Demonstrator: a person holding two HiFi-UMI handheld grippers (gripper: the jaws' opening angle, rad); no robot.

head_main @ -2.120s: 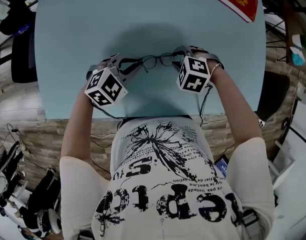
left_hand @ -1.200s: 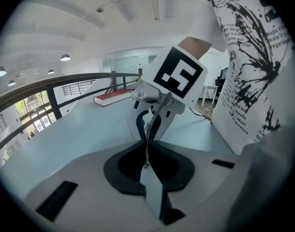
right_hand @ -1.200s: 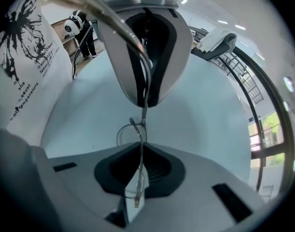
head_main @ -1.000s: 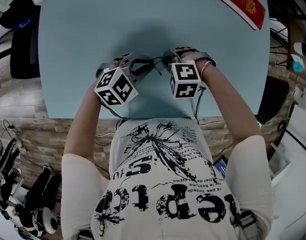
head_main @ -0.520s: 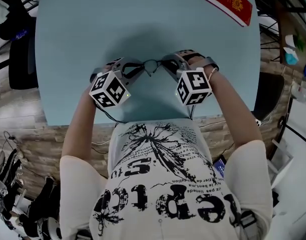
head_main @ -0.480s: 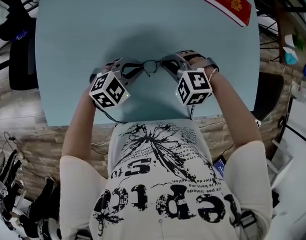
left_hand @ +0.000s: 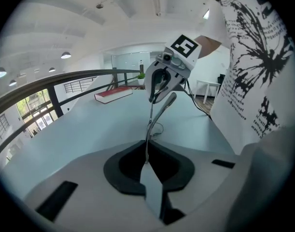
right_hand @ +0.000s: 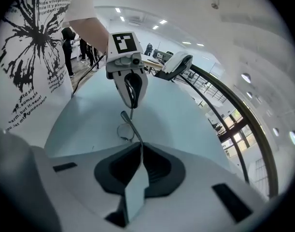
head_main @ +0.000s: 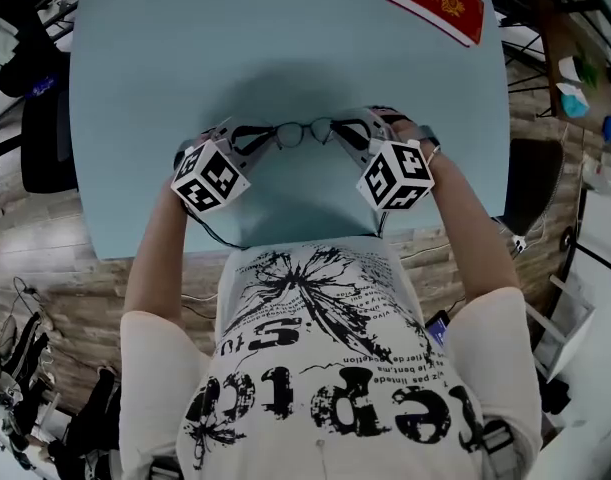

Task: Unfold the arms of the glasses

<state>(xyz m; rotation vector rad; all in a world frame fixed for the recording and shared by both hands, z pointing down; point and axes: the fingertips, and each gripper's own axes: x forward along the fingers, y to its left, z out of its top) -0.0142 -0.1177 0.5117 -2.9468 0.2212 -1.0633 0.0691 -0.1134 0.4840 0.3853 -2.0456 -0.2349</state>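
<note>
**Two grippers hold one pair of glasses between them**

Nearest the camera, a person in a white printed T-shirt [head_main: 315,368] is at the light-blue worktop [head_main: 165,58] with one gripper in each hand. The left gripper [head_main: 251,138] sits at 9 o'clock of the glasses [head_main: 305,131]. Its jaws are closed on the thin end of one temple arm, which runs straight out from between them in the left gripper view. The right gripper [head_main: 345,131] sits at 3 o'clock, its jaws likewise clamped on the other temple arm. A lens shows just past them in the right gripper view. The spectacle front hangs between the two sets of jaws, with both arms swung out to the sides. The glasses are over the 6 o'clock part of the worktop, near its front edge; whether they touch it cannot be told. Farther off, at about 1 o'clock, a red book [head_main: 433,3] with a gold emblem lies flat by the far right corner, well apart from the glasses.
</note>
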